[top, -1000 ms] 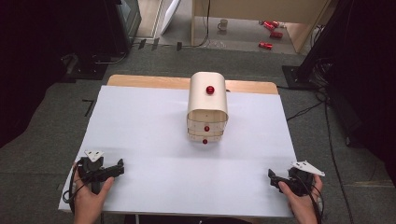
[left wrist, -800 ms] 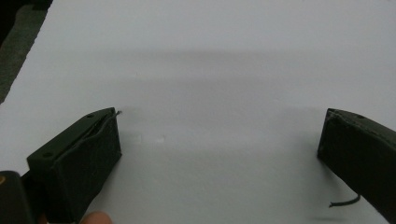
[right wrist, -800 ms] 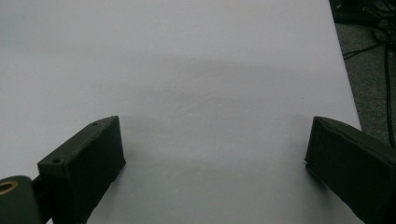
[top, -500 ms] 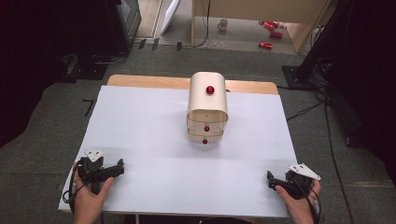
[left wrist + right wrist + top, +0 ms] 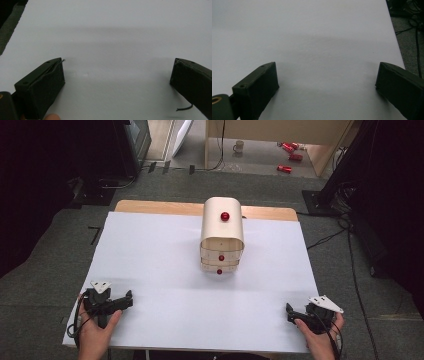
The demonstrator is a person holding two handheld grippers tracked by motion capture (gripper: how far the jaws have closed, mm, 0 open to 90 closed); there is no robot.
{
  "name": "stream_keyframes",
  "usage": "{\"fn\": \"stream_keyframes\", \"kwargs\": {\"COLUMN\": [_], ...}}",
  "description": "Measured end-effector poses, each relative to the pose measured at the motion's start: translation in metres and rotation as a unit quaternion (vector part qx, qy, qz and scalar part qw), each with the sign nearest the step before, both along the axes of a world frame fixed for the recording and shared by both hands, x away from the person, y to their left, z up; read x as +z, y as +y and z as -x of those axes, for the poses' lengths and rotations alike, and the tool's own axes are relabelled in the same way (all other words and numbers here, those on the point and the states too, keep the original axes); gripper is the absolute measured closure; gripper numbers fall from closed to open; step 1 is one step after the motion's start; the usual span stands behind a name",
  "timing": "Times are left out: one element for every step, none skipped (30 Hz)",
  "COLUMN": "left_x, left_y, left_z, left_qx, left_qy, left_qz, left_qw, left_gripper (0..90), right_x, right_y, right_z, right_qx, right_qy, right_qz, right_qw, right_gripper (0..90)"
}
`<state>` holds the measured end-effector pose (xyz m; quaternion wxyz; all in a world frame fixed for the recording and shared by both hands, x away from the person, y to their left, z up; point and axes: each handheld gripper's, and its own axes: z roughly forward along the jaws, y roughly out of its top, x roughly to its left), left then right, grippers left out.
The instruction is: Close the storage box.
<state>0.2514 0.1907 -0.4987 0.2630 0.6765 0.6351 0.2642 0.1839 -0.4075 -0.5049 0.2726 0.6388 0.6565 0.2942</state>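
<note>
Nothing begun: left gripper and right gripper, jaws spread, rested on counter, well apart from drawer chest.

Grey carpet floor on all sides of white-topped table, wooden edge at far side. Pale wooden furniture beyond, mug and red cans on floor before it. Black cables trailing at right. Dark equipment far left.

Lab: cables, dark curtains
</note>
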Motion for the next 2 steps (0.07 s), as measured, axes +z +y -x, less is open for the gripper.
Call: {"fn": "stream_keyframes", "kwargs": {"left_x": [0.0, 0.0], "left_y": [0.0, 0.0], "left_z": [0.0, 0.0], "left_qx": [0.0, 0.0], "left_qy": [0.0, 0.0], "left_qz": [0.0, 0.0], "left_qw": [1.0, 1.0], "left_gripper": [0.0, 0.0], "right_x": [0.0, 0.0], "right_y": [0.0, 0.0], "right_z": [0.0, 0.0], "right_qx": [0.0, 0.0], "right_qy": [0.0, 0.0], "right_qz": [0.0, 0.0], "right_qw": [1.0, 1.0], "right_gripper": [3.6, 3.6]}}
